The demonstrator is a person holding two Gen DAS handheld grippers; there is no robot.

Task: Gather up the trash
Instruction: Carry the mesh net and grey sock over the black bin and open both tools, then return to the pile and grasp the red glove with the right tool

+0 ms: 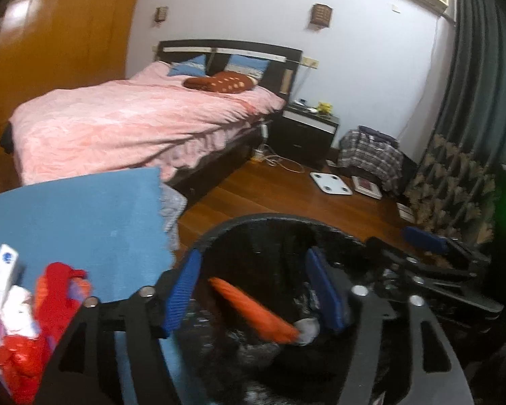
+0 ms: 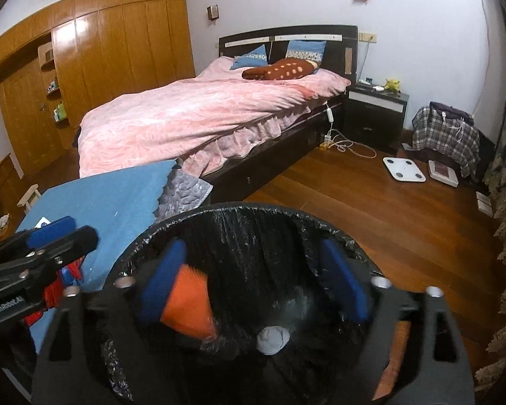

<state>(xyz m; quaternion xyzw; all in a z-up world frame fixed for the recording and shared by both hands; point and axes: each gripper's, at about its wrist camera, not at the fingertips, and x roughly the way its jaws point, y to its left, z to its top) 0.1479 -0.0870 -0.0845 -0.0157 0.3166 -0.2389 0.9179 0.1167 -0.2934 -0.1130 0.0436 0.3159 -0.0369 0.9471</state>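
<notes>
Both claws hang wide open over the black-lined bin [image 2: 253, 216], the left gripper [image 1: 253, 290] and right gripper [image 2: 253, 280] holding nothing. An orange wrapper [image 2: 188, 303] and grey wad [image 2: 272, 339] sit free inside. More trash [image 1: 57, 290] waits on the blue table [image 1: 84, 209]; reaching carelessly could nudge the bin or snag its liner.

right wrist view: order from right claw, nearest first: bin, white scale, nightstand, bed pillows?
1. Bin: directly under the open right claw.
2. White scale: on the floor, right of centre.
3. Nightstand: against the wall, beside the bed.
4. Bed pillows: at the headboard; about level with the nightstand, too close to call.
</notes>
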